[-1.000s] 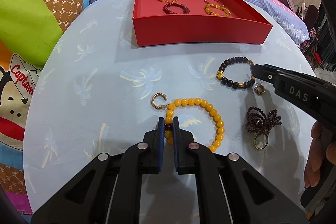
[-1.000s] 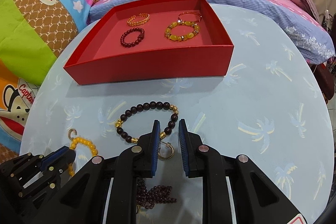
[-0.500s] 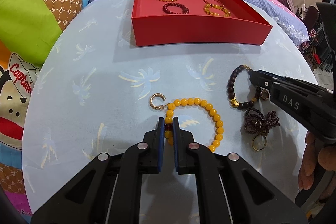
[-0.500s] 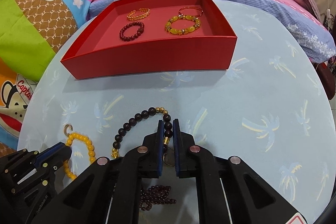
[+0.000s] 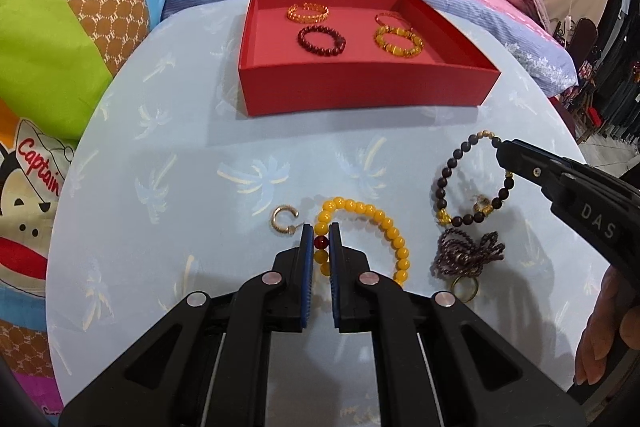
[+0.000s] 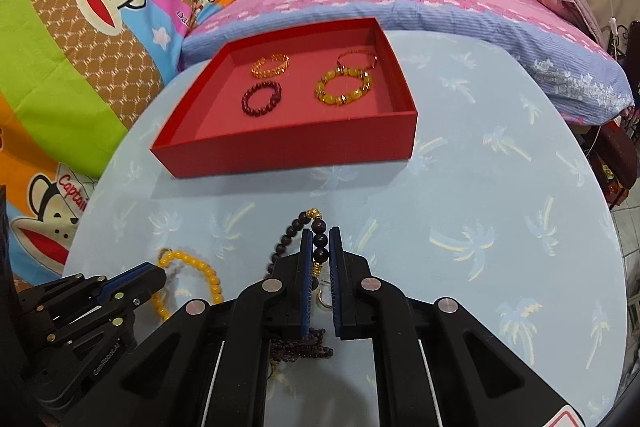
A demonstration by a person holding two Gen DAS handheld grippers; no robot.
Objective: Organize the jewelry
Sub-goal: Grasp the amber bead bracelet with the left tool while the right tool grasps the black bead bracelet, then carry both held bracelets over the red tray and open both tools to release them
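Two views. Left wrist: the left gripper (image 5: 320,242) clamps the yellow bead bracelet (image 5: 370,235) flat on the blue table (image 5: 200,155), loop stretching rightward, ready for the red tray (image 5: 360,95). Right wrist: the right gripper (image 6: 320,247) pinches the dark bead bracelet (image 6: 298,231), which hangs lengthwise below, partly lifted.

Round table (image 5: 168,163) in pale blue palm-print cloth, red tray (image 5: 360,95) toward its far edge, yellow bead bracelet (image 5: 384,227), gold hoop (image 5: 283,219), dark bead tangle (image 5: 468,255) and ring (image 5: 464,290) near its front edge
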